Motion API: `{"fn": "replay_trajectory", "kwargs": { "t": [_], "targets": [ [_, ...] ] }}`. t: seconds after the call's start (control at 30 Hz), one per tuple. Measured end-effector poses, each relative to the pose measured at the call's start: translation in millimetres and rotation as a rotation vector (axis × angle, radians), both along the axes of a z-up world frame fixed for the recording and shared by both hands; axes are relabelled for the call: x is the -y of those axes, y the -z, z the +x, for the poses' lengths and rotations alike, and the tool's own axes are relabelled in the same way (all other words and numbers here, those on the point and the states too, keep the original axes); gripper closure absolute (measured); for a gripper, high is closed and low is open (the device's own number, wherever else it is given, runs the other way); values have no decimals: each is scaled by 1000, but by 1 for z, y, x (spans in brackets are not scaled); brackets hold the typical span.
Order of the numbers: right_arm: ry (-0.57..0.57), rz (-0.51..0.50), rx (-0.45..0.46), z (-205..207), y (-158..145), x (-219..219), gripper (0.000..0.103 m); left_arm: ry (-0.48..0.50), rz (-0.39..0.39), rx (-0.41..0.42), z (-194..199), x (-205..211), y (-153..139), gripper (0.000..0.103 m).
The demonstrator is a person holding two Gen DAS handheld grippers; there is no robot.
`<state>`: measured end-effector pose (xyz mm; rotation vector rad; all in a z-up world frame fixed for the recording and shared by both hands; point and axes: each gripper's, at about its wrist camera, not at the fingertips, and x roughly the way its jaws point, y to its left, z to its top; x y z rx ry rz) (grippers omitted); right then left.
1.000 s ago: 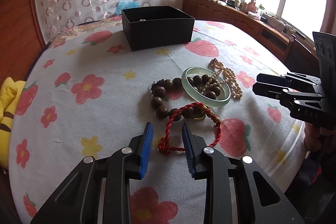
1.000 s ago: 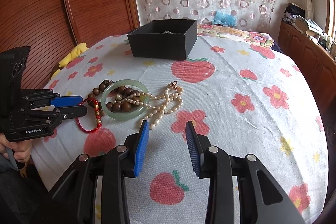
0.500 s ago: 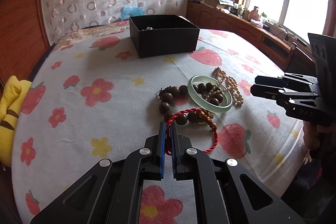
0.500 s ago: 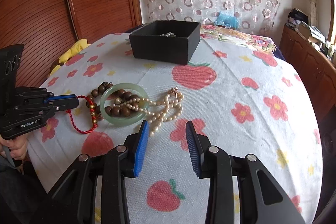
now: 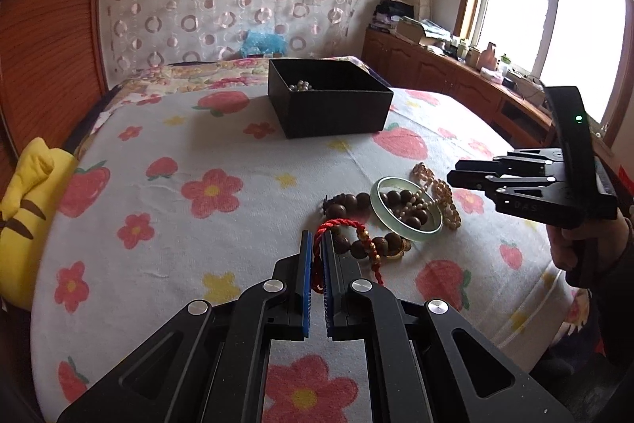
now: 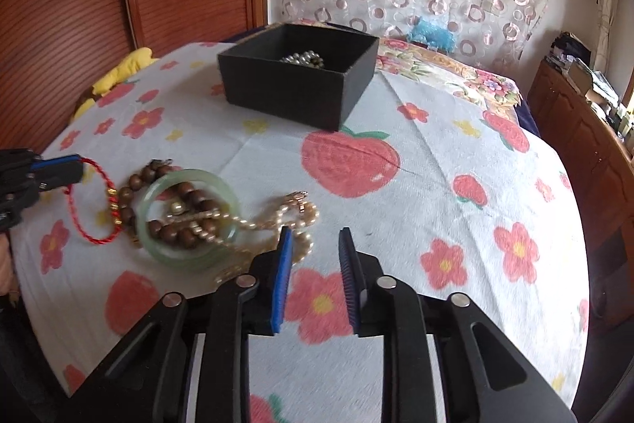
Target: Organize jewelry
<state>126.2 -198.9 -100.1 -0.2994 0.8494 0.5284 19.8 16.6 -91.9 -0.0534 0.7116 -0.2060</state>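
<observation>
Left hand-held gripper clamped on red cord bracelet near bed's front edge, right hand-held gripper closing, nothing between its fingers beside pearl necklace.

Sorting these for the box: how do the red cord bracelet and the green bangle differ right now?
The red cord bracelet is a thin, limp twisted cord; the green bangle is a thick rigid ring. The cord is pinched in the left gripper; the bangle lies flat, unheld, with brown beads inside. Both rest outside the black box.

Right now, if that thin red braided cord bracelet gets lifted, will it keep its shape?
Probably not. The thin red braided cord bracelet looks floppy and should droop from the left gripper. Its gold beads may pull it down, and it could drag the brown wooden beads.
</observation>
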Motion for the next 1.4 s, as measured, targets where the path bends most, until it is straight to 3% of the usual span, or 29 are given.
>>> {"fn": "replay_trajectory", "kwargs": {
  "t": [0.23,0.3,0.5,0.93,1.13,1.2,1.27,1.4],
  "targets": [
    [-40,-24,-33,10,8,-11,89,-6,-8,13,-2,-3,-2,99],
    [-43,-18,-34,10,8,-10,98,-5,-10,14,-2,-3,-3,99],
    [-18,-32,-8,8,5,0,99,-7,-8,28,-1,-6,-8,99],
    [30,43,179,-3,-81,31,99,3,9,84,1,-3,-31,103],
    [20,58,252,-10,-117,33,99,5,22,14,5,-13,-19,101],
    [17,62,266,-11,-123,31,99,18,38,-38,9,-12,-8,86],
    [17,66,278,-11,-129,30,99,21,72,-72,12,-11,2,79],
    [14,67,296,-11,-137,29,99,31,106,-138,18,-8,22,79]
  ]
}}
